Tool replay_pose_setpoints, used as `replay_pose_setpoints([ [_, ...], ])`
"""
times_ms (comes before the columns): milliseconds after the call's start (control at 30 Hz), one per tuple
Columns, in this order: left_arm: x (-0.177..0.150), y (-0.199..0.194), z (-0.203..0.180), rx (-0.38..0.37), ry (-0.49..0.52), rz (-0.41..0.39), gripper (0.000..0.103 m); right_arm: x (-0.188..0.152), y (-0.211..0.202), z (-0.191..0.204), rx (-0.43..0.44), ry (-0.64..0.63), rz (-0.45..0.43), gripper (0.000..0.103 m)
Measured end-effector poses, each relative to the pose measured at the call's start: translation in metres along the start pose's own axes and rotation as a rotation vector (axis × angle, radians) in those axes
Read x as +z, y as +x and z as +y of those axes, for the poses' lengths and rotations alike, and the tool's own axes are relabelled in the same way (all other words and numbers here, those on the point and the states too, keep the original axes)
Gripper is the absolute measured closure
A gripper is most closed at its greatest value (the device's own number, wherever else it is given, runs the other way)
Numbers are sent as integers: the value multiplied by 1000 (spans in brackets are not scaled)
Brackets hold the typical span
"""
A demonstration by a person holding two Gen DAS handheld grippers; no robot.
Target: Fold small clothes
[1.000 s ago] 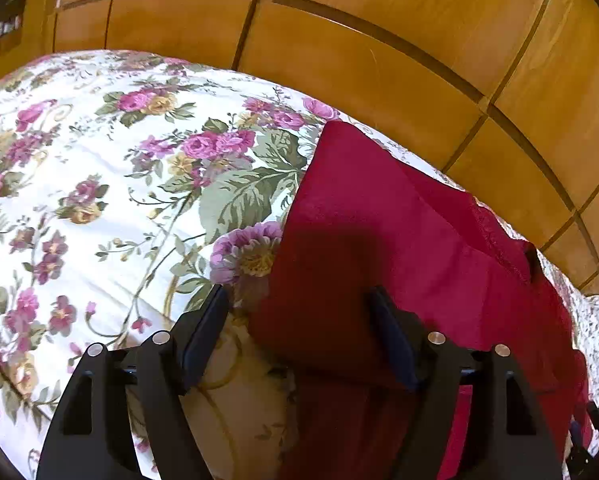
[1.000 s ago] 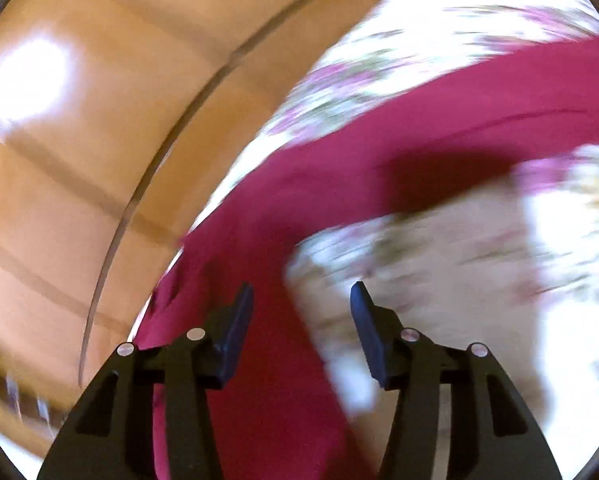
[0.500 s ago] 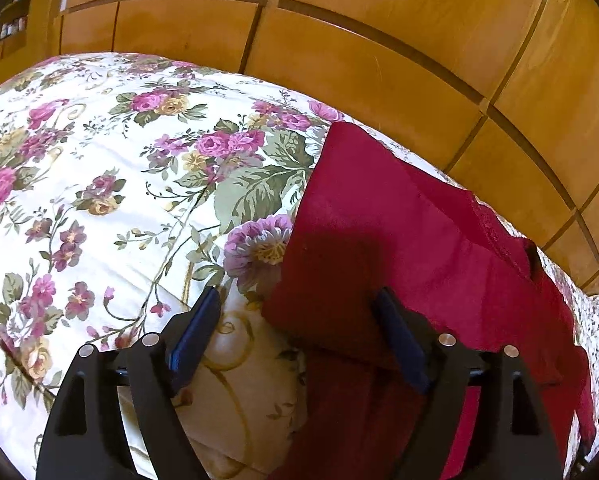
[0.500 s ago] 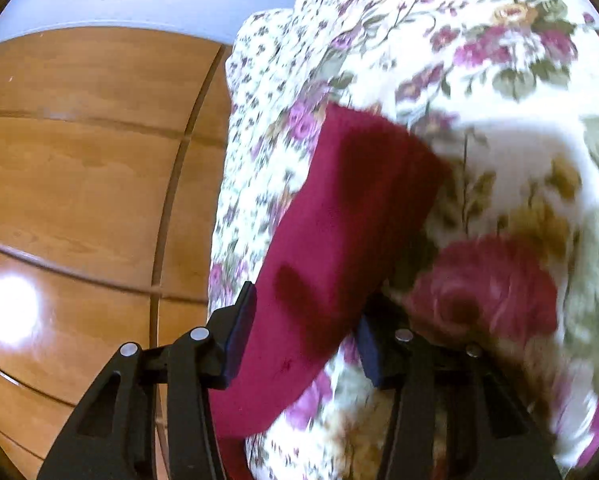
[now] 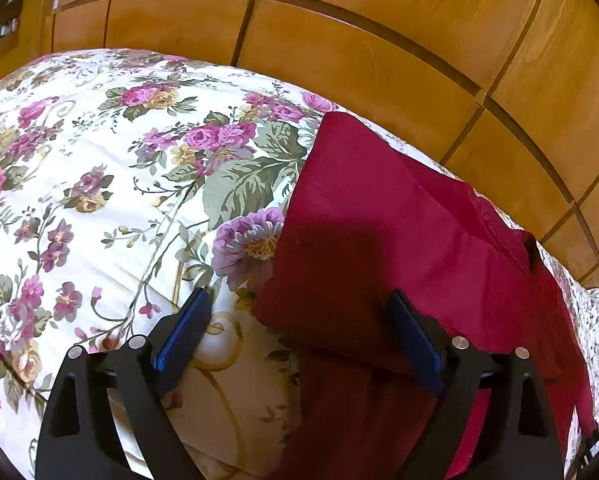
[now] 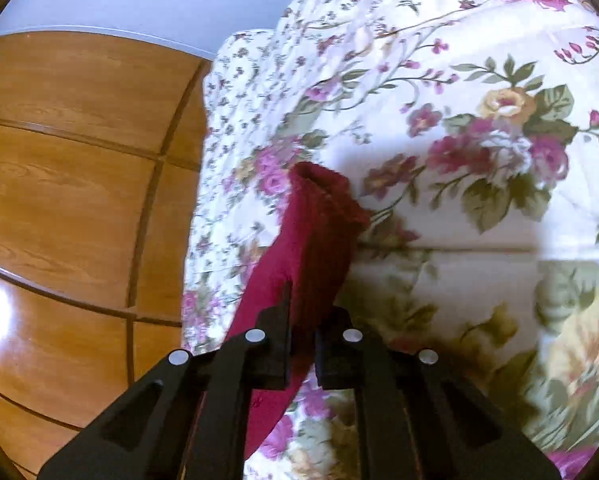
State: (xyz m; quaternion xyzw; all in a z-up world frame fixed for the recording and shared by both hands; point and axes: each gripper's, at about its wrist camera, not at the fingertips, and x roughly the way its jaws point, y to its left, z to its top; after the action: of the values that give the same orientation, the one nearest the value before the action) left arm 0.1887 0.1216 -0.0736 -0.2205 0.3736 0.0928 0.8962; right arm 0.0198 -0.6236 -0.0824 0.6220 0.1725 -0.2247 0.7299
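A dark red garment (image 5: 379,240) lies partly folded on the floral bedspread (image 5: 99,200), its folded corner pointing at me in the left wrist view. My left gripper (image 5: 299,320) is open, its fingers either side of that near corner, not holding it. In the right wrist view my right gripper (image 6: 301,344) is shut on a bunched strip of the red garment (image 6: 311,240), which sticks up between the fingers above the bedspread (image 6: 479,160).
A polished wooden headboard or panelled wall (image 5: 379,40) runs along the bed's far side, and it also shows in the right wrist view (image 6: 59,200). A pillow in small floral print (image 6: 251,100) lies by the wall.
My right gripper has closed on an end of the red garment and lifted it. My left gripper has drawn back a little and stayed open.
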Motion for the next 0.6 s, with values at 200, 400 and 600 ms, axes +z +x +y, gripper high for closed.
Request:
replay_pose_setpoints([
  [200,0,1,0,-4,-4,0,14,9,1,16,-60,-76,-20,97],
  [400,-1,1,0,-14,-7,-1,12,23,7,46,-143,-190,-39,97],
  [600,-1,0,-1,-25,-7,-5,11,5,-2,71,-160,-284,-26,97],
])
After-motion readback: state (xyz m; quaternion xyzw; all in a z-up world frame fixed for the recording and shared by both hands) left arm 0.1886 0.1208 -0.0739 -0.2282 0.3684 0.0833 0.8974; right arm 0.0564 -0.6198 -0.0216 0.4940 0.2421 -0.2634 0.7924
